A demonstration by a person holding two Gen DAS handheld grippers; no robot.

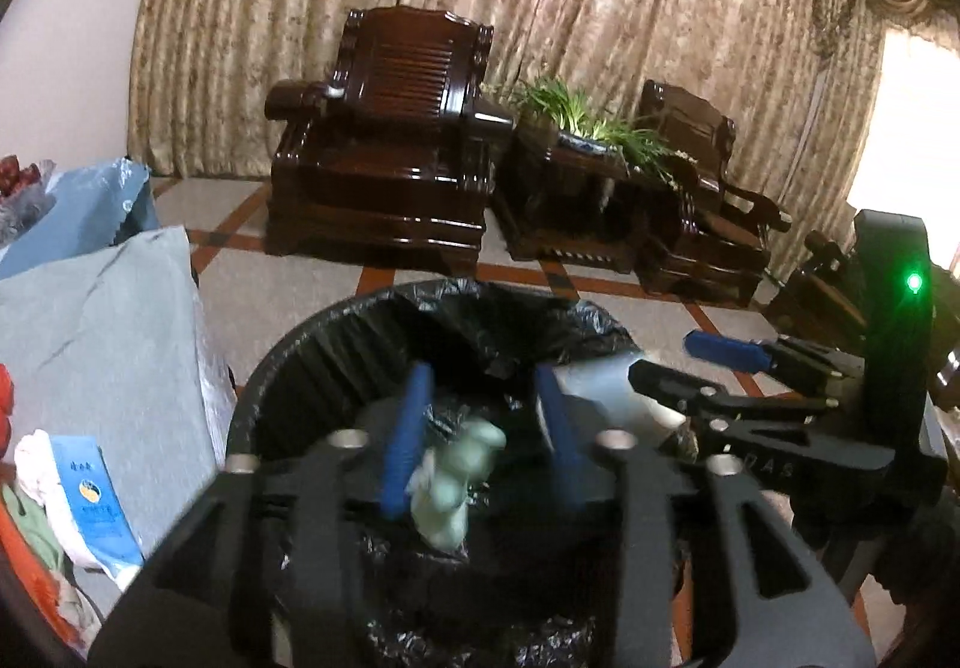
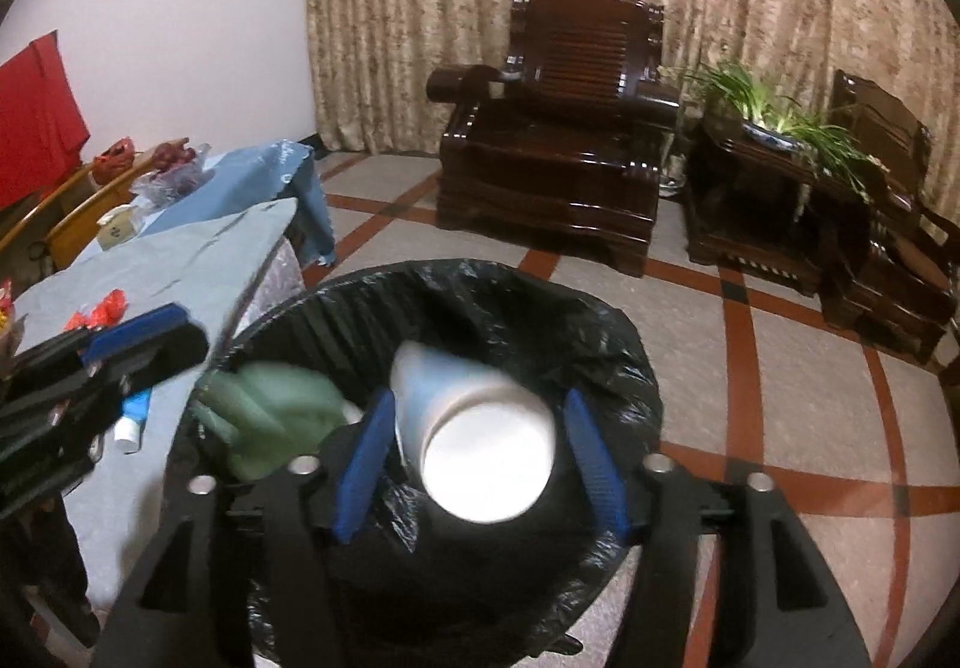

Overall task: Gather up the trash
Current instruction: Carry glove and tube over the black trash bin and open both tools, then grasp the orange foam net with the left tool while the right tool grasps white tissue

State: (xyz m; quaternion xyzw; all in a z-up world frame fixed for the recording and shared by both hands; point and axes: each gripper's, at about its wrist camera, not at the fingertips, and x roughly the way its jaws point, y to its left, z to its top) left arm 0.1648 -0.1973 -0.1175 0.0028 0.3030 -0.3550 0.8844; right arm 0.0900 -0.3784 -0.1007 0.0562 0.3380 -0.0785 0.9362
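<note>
Already both grippers' fingers are spread over the bin (image 2: 336, 308): a cup (image 2: 480, 440) and green wad (image 1: 456, 482) are dropped; a tube (image 2: 133, 422) is left on the surface (image 2: 180, 272).

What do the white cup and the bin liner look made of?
The cup looks like paper or thin foam: matte white with a smooth tapered wall, though it is too blurred to tell which. The bin liner looks like thin black plastic film, glossy and crinkled where it folds over the rim.
</note>
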